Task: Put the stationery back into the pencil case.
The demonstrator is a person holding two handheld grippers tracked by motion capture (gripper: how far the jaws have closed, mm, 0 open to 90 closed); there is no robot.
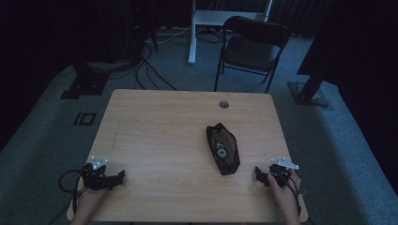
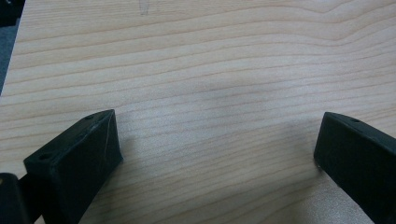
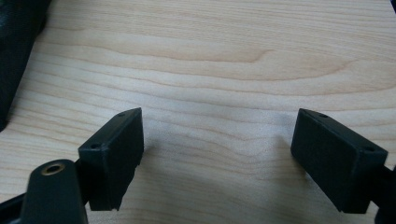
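Both the left gripper [image 1: 123,175] and right gripper [image 1: 256,171] rest wide open, empty (idle-ish); next reach the open pouch [image 1: 222,148] at 11 o'clock from the right one.

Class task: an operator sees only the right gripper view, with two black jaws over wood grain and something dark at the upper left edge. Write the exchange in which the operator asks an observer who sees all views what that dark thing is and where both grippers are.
Operator: What is the dark shape at my upper left?
Observer: A black pouch, lying unzipped on the table, with small items inside.
Operator: Where is my right gripper relative to it?
Observer: The right gripper sits near the table's front right corner, beside the pouch's near end, apart from it, jaws open and empty.
Operator: And the left gripper?
Observer: The left gripper rests near the front left corner, far from the pouch, jaws open over bare wood.
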